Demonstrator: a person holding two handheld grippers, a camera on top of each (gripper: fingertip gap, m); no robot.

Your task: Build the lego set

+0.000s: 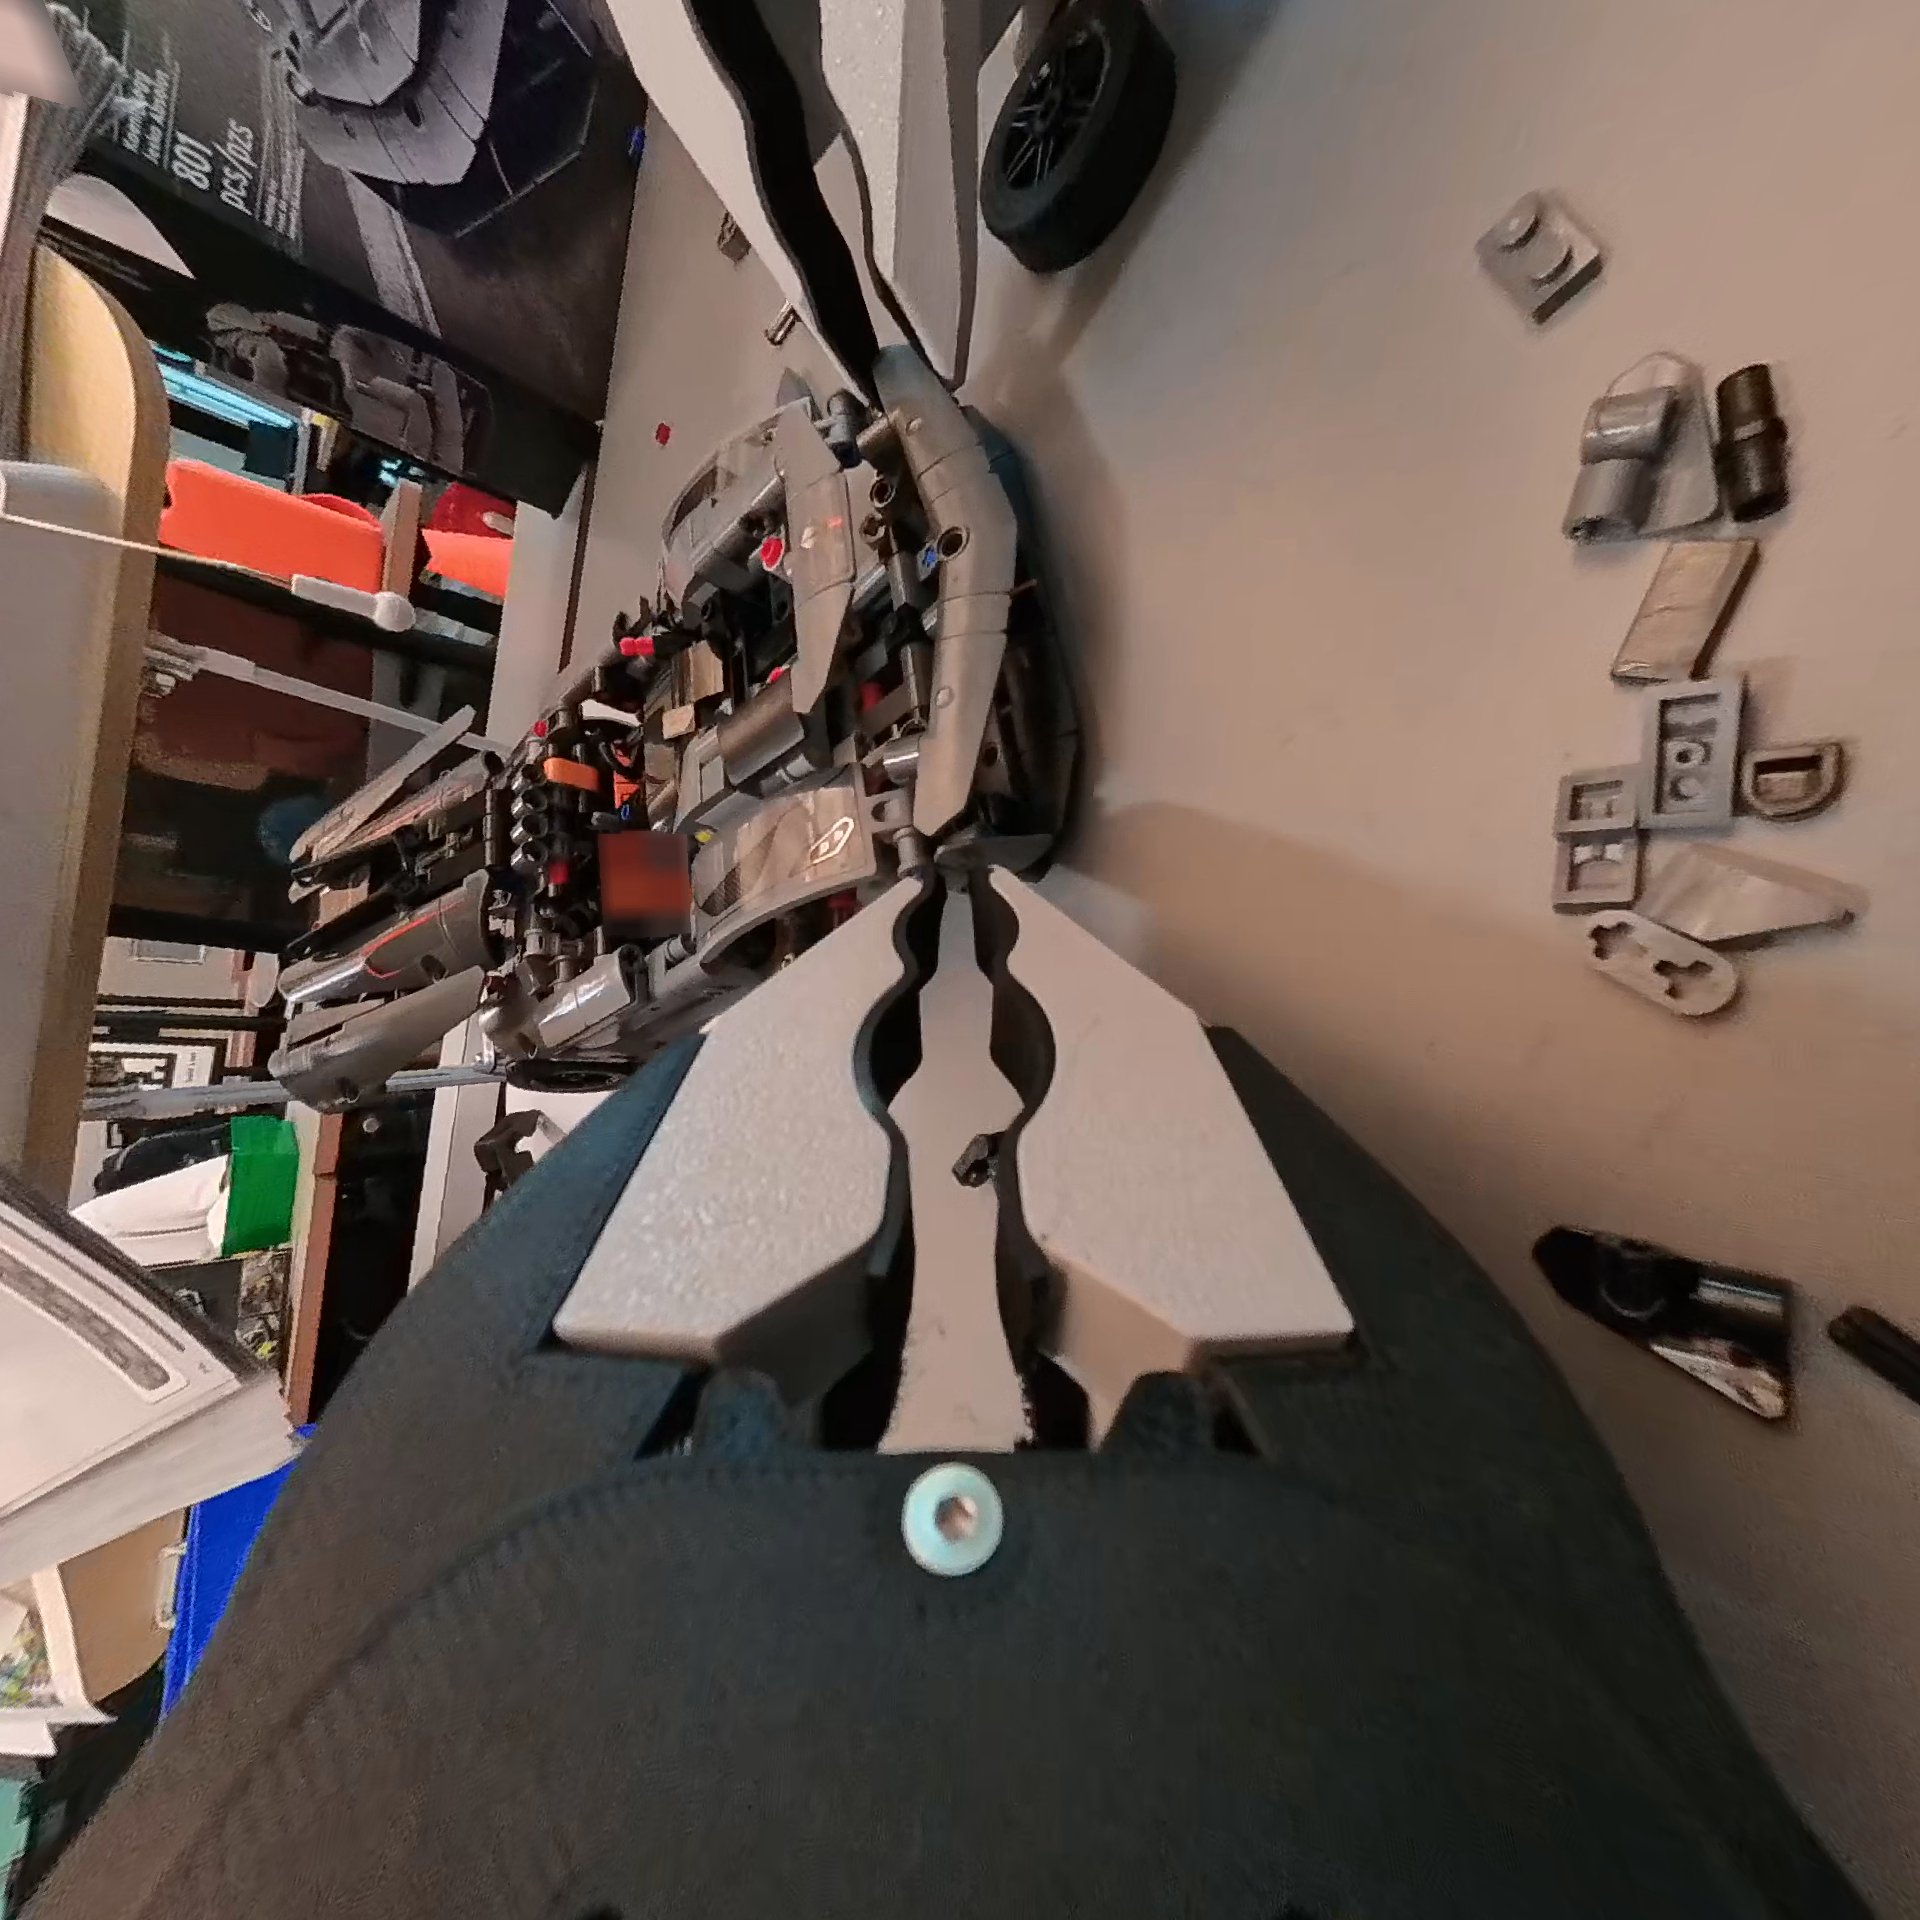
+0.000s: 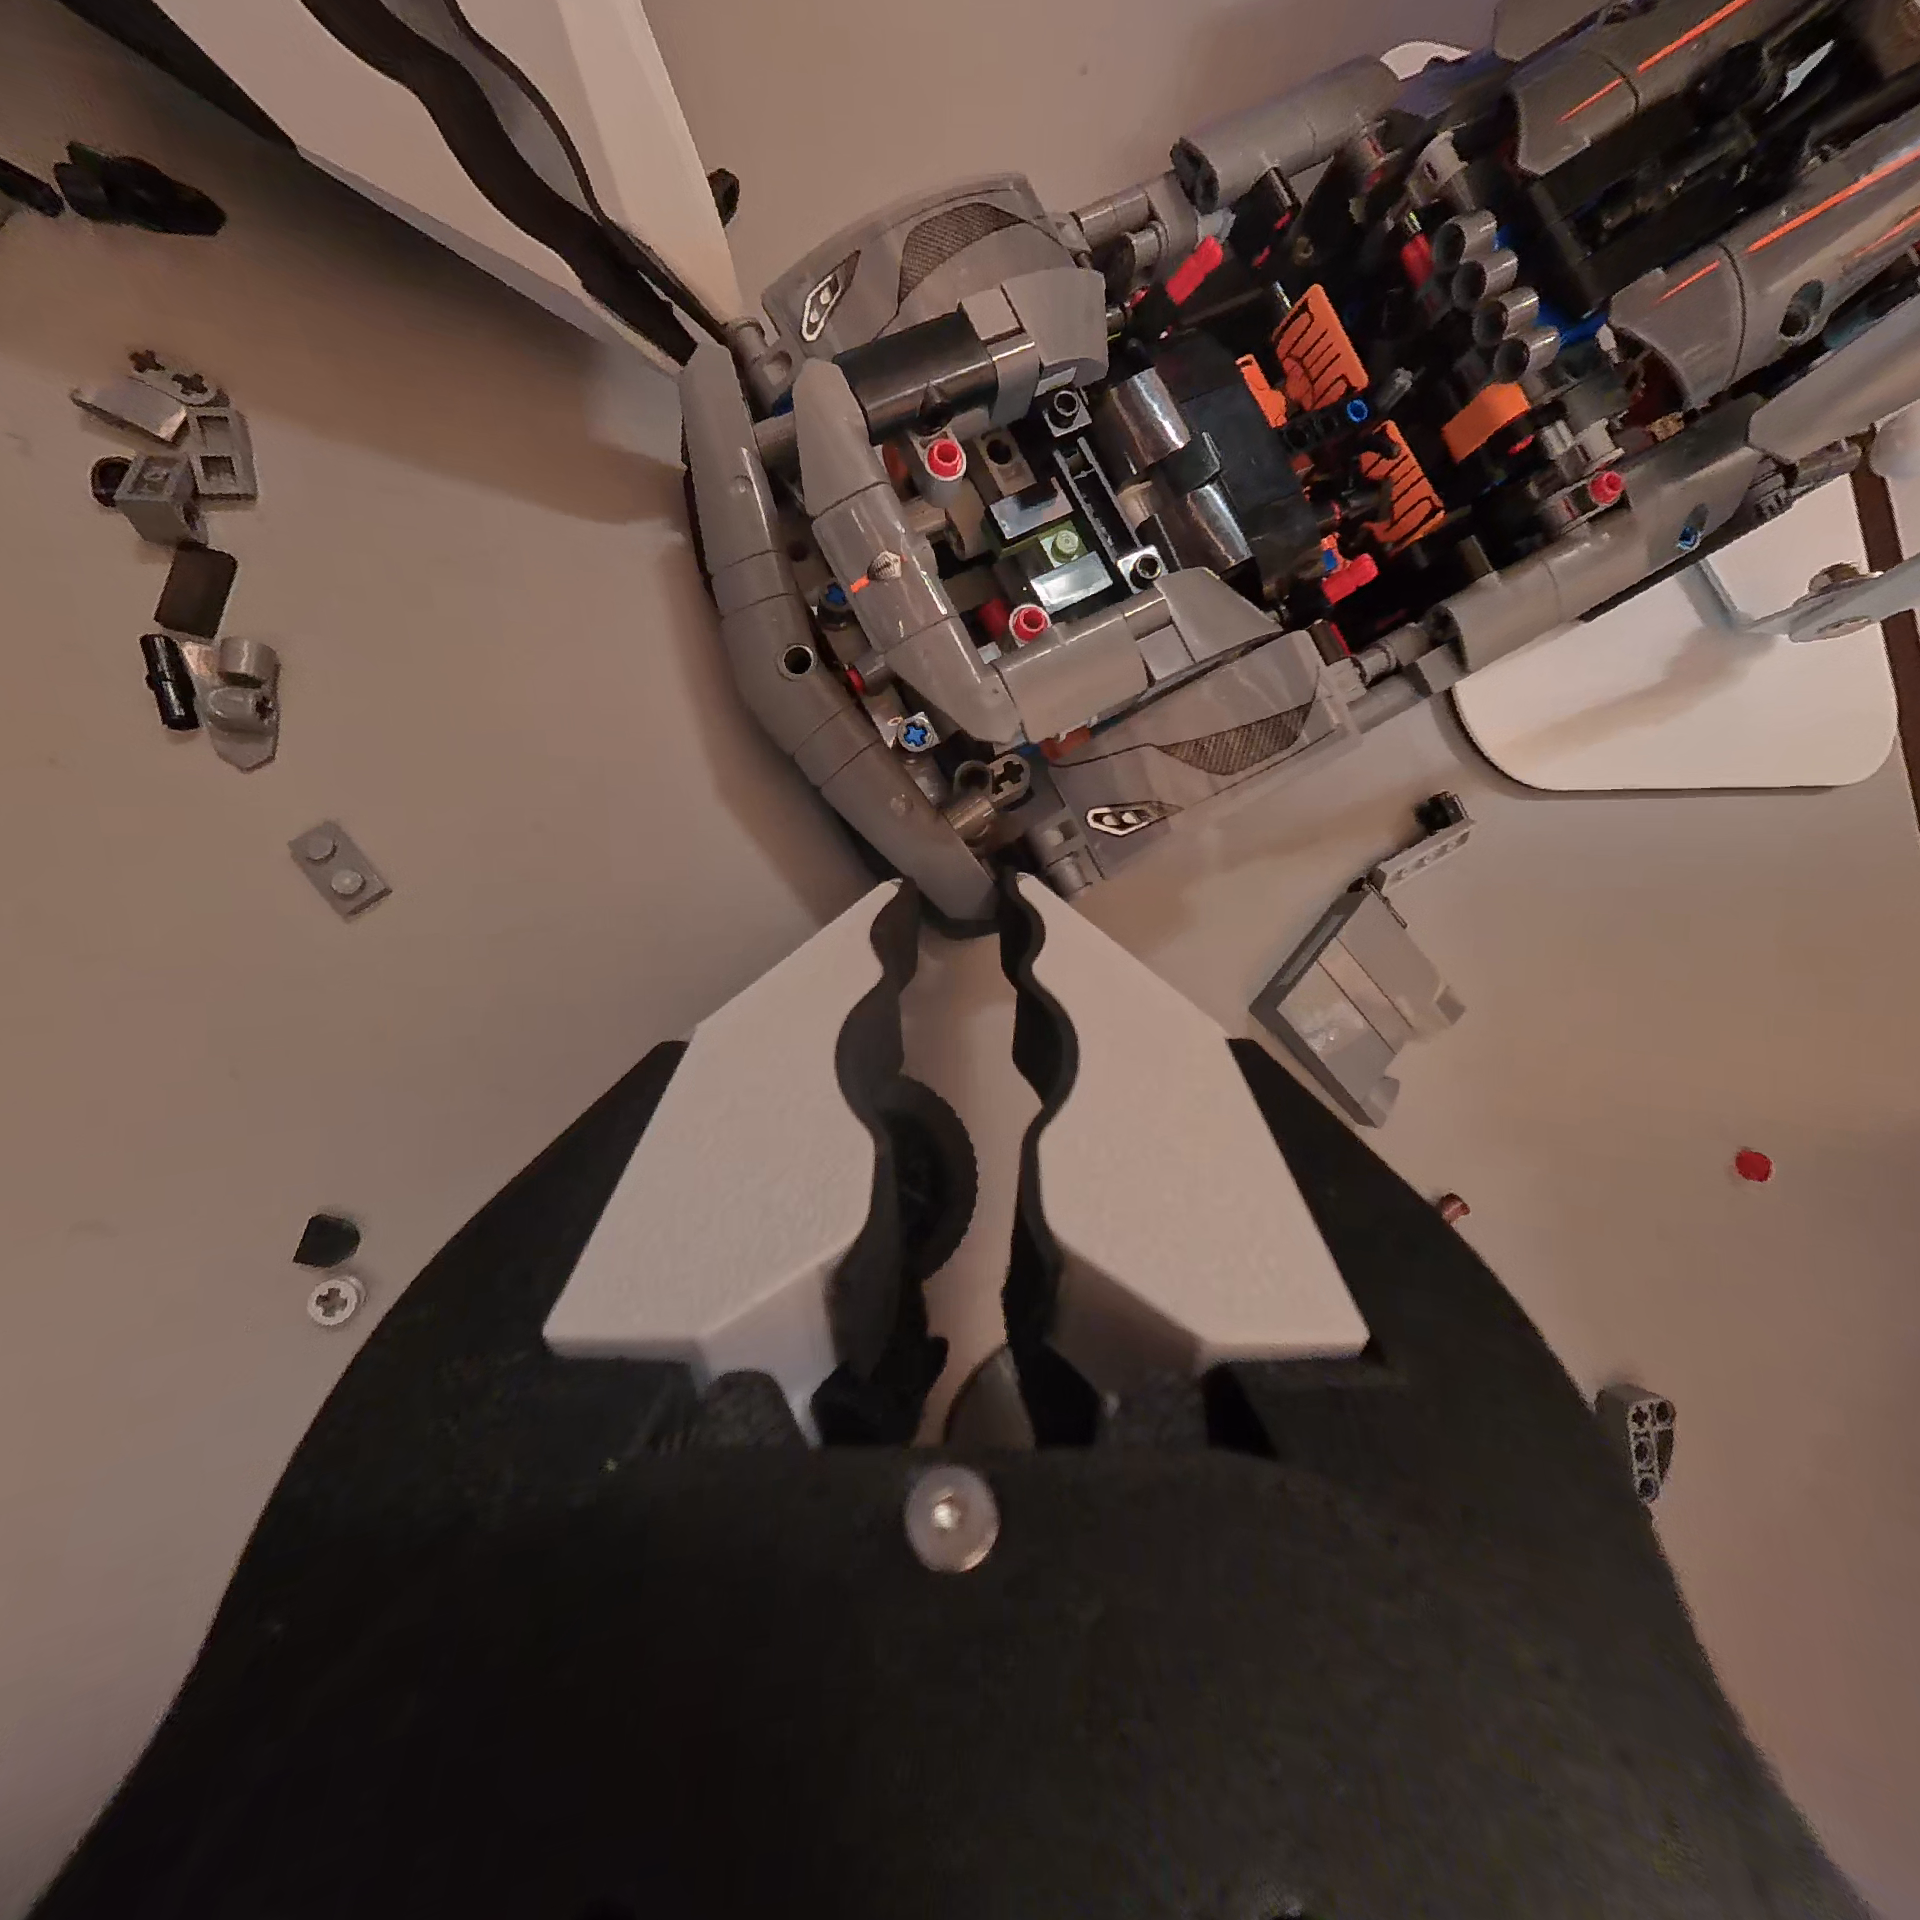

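Observation:
A grey Technic car model lies on the white table, with its open cockpit in the right wrist view. A curved grey panel runs across its front end. My left gripper is shut on one end of this panel. My right gripper is shut on the other end of the panel. Each gripper also shows far off in the other's view, the right one in the left wrist view and the left one in the right wrist view.
Loose grey and black pieces lie beside the car, also shown in the right wrist view. A black wheel, a black panel piece, a grey sub-assembly and a red stud lie around. The set's box stands behind. There is about 11 cm between the tips of the two grippers. My right gripper's tips are some 5 cm from the black wheel.

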